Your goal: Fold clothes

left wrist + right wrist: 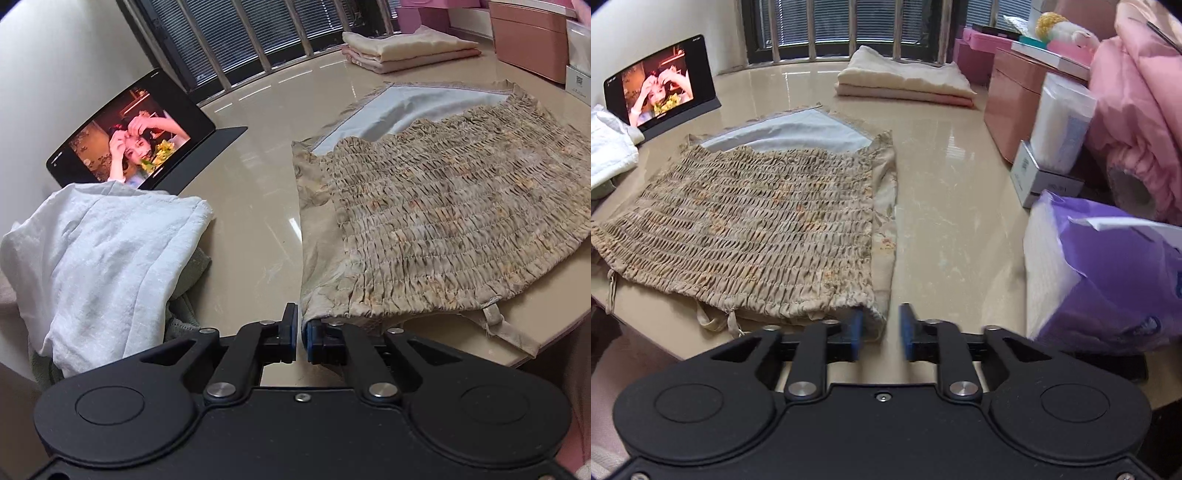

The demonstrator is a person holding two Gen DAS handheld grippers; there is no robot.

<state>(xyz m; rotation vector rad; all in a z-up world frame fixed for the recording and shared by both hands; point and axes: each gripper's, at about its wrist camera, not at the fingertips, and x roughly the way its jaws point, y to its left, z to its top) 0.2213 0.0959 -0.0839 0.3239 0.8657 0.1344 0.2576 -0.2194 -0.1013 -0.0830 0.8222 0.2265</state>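
The left gripper [302, 328] pinches the top's [443, 221] near-left corner; the right gripper [881, 325] stands open over its near-right corner.

A glossy beige table [945, 155] fills the middle, its surface catching pale streaks of light. At twelve o'clock a dark window [849, 26] stands behind metal bars [812, 29]. A cream wall [55, 74] curves at ten o'clock. Pink cabinets [1012, 99] sit at two o'clock.
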